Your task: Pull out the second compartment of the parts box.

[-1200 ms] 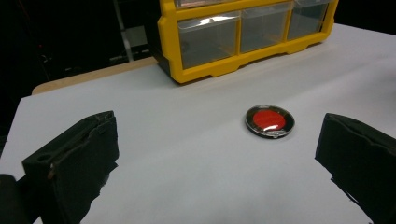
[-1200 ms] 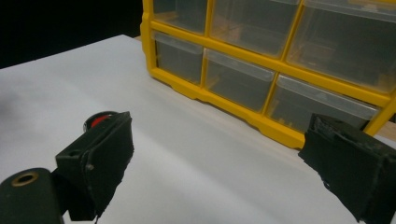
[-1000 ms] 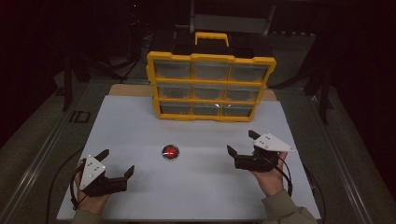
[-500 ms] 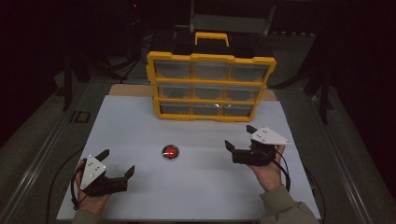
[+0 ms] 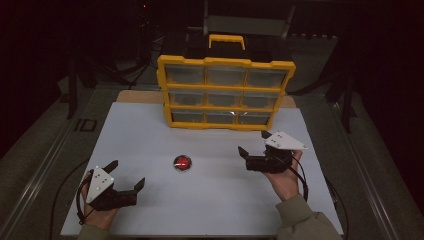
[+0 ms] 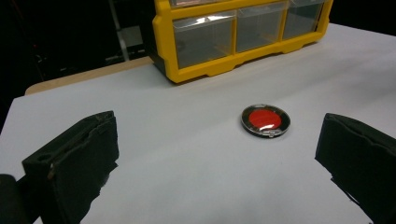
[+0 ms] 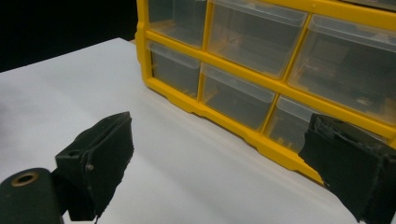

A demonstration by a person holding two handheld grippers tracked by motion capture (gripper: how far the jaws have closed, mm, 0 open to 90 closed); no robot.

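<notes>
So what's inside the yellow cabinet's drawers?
The cabinet has nine clear drawers, all shut. In the right gripper view the near ones look empty; the others are too dim to tell.

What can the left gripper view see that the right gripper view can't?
The left gripper view has the little round red disc lying flat on the white table, between the open jaws of the left gripper.

The right gripper view looks along the open right gripper from closer in, so more clear drawers of the yellow drawer box can be seen, stacked in rows.

Both views share that yellow box, the white table and a pair of black jaws spread apart with nothing held between them.
</notes>
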